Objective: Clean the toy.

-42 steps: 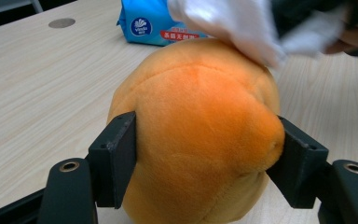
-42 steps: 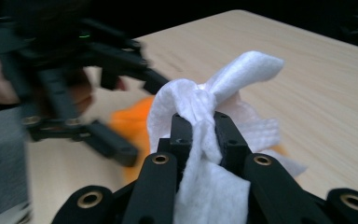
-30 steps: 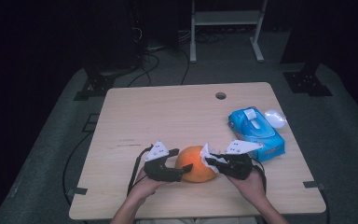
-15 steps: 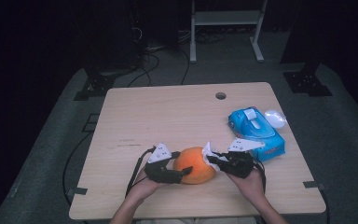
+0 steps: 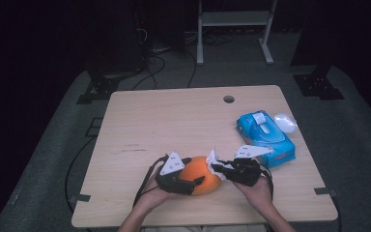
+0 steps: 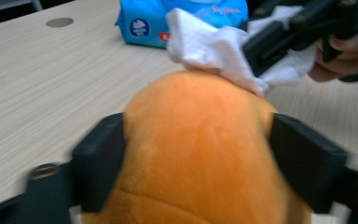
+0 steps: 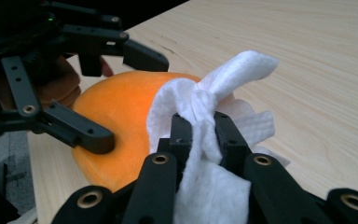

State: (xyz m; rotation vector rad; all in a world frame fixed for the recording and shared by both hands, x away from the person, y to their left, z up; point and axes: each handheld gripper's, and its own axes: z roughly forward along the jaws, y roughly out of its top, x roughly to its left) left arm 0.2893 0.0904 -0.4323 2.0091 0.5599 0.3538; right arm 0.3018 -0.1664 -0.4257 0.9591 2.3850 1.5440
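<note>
Orange plush toy (image 5: 200,175) sits on the bench (image 5: 174,121) near the front edge, about 6 o'clock from bench centre. Left gripper (image 5: 186,180) comes in from the toy's 9 o'clock side; its jaws have just been closing with the toy between them. In the left gripper view both black jaws lie against the toy's (image 6: 200,149) flanks — pads pressing the plush, so it's gripping the toy.

Right gripper (image 5: 221,169) is at the toy's 3 o'clock, jaws clamped shut on a white wipe (image 5: 214,162). In the right gripper view the wipe (image 7: 205,140) is bunched between the two jaws, a loose flap sticking up toward 1 o'clock, and the fabric drapes onto the toy's (image 7: 116,126) surface. The left gripper view shows the same wipe (image 6: 209,46) touching the top of the toy at its far edge.

Blue pack of wipes (image 5: 265,137) lies at 2 o'clock from the toy, near the bench's right edge, just beyond the right hand. A small white rounded thing (image 5: 285,122) sits just beside the pack, at its 1 o'clock — can't tell what it is. Round cable hole (image 5: 228,99) at the bench's far edge, well apart from everything.
</note>
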